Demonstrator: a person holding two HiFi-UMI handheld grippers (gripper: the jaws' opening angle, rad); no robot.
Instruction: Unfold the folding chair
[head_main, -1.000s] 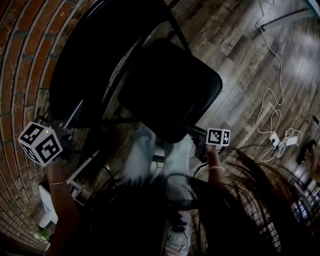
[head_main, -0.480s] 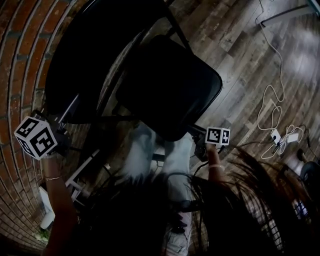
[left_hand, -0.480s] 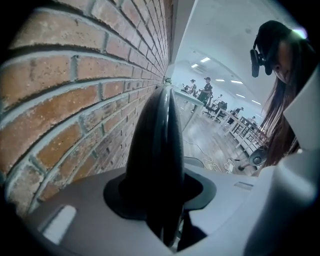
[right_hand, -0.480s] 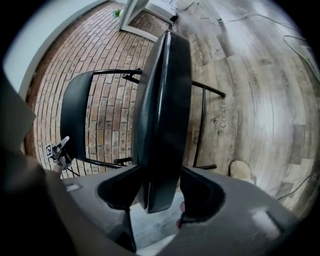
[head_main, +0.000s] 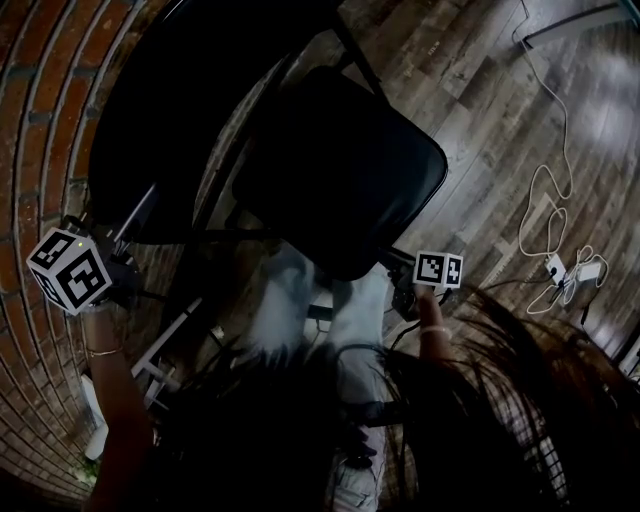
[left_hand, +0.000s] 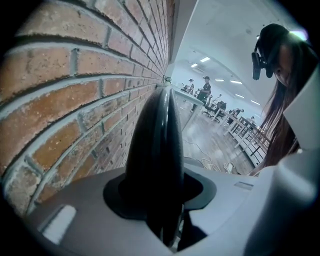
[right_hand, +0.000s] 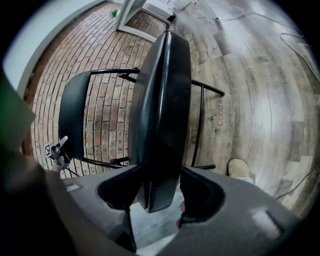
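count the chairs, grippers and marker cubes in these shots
folding chair: 1
grippers: 2; left gripper is clamped on the backrest, its fingers having just eased wider; right gripper is clamped on the seat
marker cubes: 2
total: 5

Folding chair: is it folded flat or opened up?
Opened up: the seat sticks out from the backrest, which stands by the brick wall. Fully open: cannot tell.
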